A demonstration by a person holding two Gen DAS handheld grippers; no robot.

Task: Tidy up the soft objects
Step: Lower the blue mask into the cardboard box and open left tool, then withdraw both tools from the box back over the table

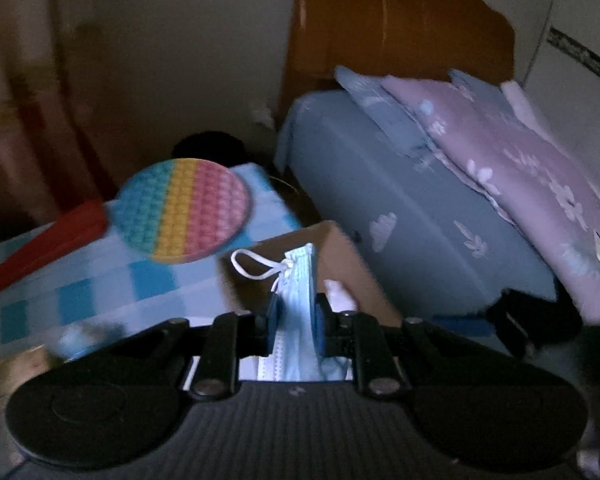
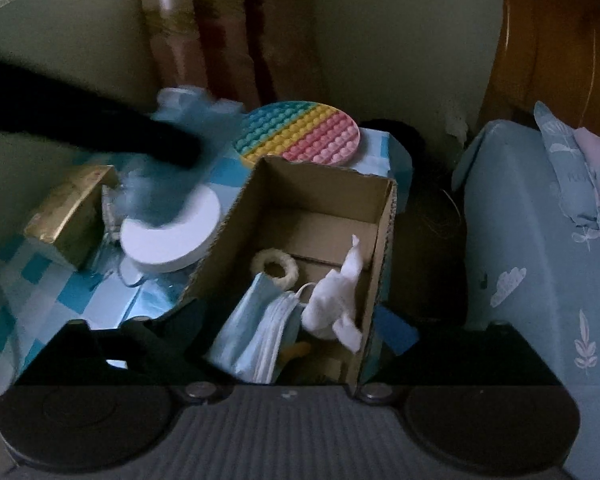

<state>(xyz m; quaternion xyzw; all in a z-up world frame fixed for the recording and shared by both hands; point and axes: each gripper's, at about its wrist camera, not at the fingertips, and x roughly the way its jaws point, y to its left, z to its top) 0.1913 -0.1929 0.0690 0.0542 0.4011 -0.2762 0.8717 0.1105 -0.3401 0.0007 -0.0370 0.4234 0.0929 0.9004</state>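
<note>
My left gripper (image 1: pixel 294 312) is shut on a stack of light blue face masks (image 1: pixel 298 280), held upright above the near edge of the cardboard box (image 1: pixel 356 264). In the right wrist view the box (image 2: pixel 320 184) stands open on the blue checked table. It holds face masks (image 2: pixel 256 332), a white plush toy (image 2: pixel 336 292) and a cream fuzzy ring (image 2: pixel 274 266). My right gripper (image 2: pixel 284 336) is open, its fingers either side of the box's near end. A blurred blue mass (image 2: pixel 168 160) under a dark arm moves at the left.
A round rainbow pop-it pad (image 2: pixel 300 132) lies behind the box; it also shows in the left wrist view (image 1: pixel 184 210). A white disc (image 2: pixel 172 236) and a gold box (image 2: pixel 72 208) sit left. A red bar (image 1: pixel 40 248) lies at the left. A bed (image 1: pixel 420 208) with pillows stands right.
</note>
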